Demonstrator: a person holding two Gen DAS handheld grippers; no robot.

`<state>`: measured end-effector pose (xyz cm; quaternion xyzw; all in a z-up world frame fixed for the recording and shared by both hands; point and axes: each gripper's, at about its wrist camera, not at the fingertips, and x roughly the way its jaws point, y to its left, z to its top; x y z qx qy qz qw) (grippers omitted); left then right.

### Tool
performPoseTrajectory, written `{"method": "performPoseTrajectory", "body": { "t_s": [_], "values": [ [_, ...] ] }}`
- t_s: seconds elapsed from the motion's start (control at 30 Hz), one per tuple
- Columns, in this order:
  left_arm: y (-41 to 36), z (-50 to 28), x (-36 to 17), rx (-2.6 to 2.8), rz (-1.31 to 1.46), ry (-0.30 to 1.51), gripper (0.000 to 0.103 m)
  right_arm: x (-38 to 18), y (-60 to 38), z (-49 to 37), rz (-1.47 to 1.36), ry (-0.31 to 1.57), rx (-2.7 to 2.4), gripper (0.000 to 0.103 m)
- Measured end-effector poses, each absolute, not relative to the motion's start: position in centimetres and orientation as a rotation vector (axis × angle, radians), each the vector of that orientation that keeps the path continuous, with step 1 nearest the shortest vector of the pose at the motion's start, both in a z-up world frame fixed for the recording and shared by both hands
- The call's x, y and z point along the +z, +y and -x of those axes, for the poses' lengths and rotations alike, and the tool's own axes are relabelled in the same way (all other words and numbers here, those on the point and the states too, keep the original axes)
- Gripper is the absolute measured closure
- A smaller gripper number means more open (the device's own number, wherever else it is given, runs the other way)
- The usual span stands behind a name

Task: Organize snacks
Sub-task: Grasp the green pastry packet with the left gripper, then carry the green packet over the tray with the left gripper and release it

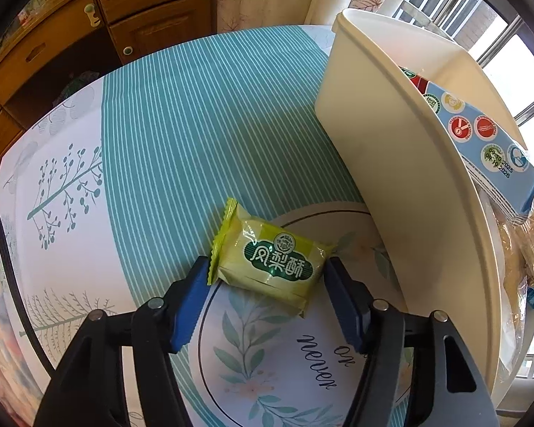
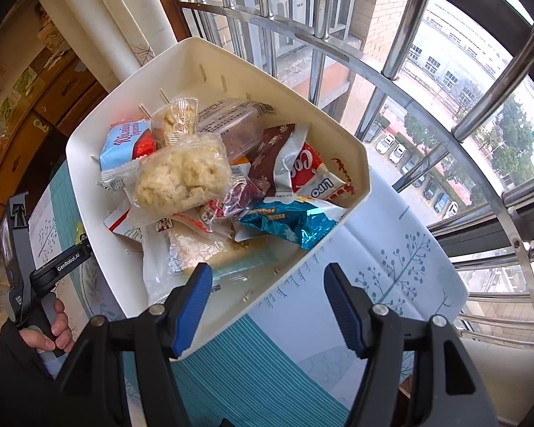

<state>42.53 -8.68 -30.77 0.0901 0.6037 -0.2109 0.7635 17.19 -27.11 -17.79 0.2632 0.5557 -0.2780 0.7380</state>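
Risk: left hand-held gripper (image 1: 267, 277), spread around the green pineapple-cake packet (image 1: 272, 261), may pinch only crinkly wrapper and slip; right hand-held gripper (image 2: 267, 284) hangs released over the heaped white bin (image 2: 89, 185).

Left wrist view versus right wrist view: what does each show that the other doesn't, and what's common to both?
Left wrist only: the green snack lying on the tablecloth between the fingers of the open left claw, and the bin's outer wall beside it.

Right wrist only: the bin's inside, piled with snacks, such as a puffed rice cake and a blue foil pack; the open, empty right claw above the bin's near edge; the hand holding the left claw.

Both: the white bin, the tablecloth, the window bars.
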Motion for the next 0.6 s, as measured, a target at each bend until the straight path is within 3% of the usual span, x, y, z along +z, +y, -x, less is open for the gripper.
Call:
{"method": "performPoseTrajectory", "body": {
  "t_s": [0.23,0.6],
  "values": [
    [-8.1,-40.7,-30.5,-0.440,-0.170,1.308,0.047,-17.5,-27.3,-16.7,-0.587,1.210,-0.600,0.037],
    [-6.8,-38.8,-29.5,-0.433,-0.152,1.328,0.048,-16.4,-27.8,-14.6,-0.615,1.177,-0.597,0.037]
  ]
}}
